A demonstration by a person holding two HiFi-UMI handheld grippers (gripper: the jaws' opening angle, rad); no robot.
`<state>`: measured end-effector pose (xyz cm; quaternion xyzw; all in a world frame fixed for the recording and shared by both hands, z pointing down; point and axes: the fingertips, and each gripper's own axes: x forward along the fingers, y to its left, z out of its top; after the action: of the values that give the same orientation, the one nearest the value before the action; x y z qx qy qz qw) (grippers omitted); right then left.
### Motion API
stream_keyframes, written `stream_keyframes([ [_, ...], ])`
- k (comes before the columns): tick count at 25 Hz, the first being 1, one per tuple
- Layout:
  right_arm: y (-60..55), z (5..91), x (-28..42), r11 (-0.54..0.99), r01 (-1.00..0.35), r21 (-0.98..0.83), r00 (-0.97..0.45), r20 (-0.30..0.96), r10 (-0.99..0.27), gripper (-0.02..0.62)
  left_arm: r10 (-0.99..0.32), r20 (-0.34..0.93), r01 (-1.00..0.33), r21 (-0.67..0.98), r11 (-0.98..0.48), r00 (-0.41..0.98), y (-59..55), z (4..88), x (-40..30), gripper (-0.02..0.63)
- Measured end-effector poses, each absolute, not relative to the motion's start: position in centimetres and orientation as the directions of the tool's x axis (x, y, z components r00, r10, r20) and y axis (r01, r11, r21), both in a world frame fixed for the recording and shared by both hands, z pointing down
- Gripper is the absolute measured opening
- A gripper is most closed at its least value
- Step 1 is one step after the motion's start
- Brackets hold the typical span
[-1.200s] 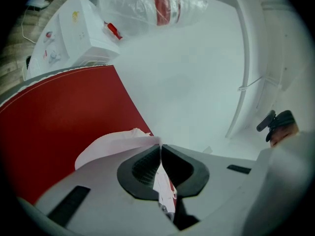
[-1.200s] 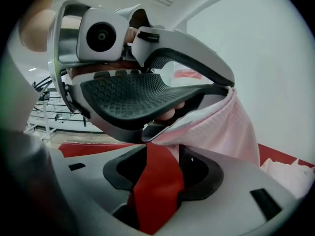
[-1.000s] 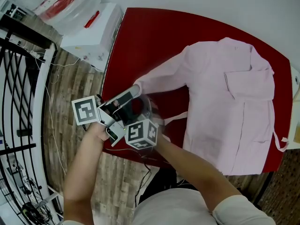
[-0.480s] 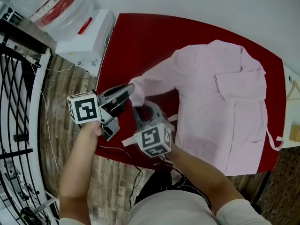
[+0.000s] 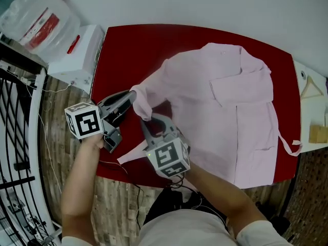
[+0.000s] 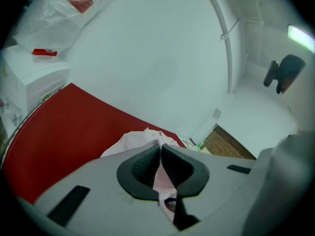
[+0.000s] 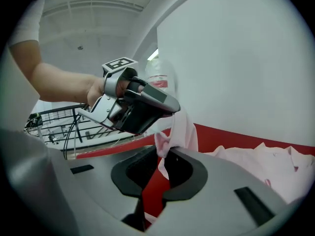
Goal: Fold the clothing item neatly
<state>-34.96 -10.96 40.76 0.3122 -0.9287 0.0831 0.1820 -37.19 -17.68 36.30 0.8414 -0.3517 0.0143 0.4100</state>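
Observation:
A pale pink shirt (image 5: 230, 111) lies spread on the red table (image 5: 133, 45), with its left sleeve (image 5: 156, 83) stretched toward the table's left end. My left gripper (image 5: 132, 95) is shut on the sleeve's cuff and holds it lifted; pink cloth is pinched between its pads (image 6: 160, 149). Just below it, my right gripper (image 5: 145, 123) has just been closing, and the hanging sleeve cloth sits between its jaws (image 7: 160, 156). In the right gripper view the left gripper (image 7: 147, 104) hangs close above, with cloth dangling from it.
A pink tie strip (image 5: 130, 155) hangs over the table's near edge, and another (image 5: 292, 145) lies at the shirt's right hem. A white dispenser (image 5: 77, 53) with a water bottle (image 5: 36, 19) stands left of the table, beside a black railing (image 5: 15, 137). A white side table (image 5: 312, 86) stands at the right.
Both grippers have risen and shifted along the table with the sleeve end. The right gripper's jaws, wide apart a second ago, have closed on the sleeve below the left gripper.

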Motion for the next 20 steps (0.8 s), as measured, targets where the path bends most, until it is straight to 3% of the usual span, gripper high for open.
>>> stream_keyframes([
  [10,-13.3,36.3,-28.5,0.777,-0.629,-0.027,-0.738,0.335,-0.586,0.049,-0.729,0.167,-0.683,0.531,-0.501,0.664,-20.7,30.3,-31.7,0.016],
  [20,-15.1,34.2,-21.2,0.713,-0.701,-0.022,-0.682,0.315,-0.66,0.049,-0.716,0.107,-0.665,0.487,-0.567,0.69,-22.4,27.6,-24.5,0.017],
])
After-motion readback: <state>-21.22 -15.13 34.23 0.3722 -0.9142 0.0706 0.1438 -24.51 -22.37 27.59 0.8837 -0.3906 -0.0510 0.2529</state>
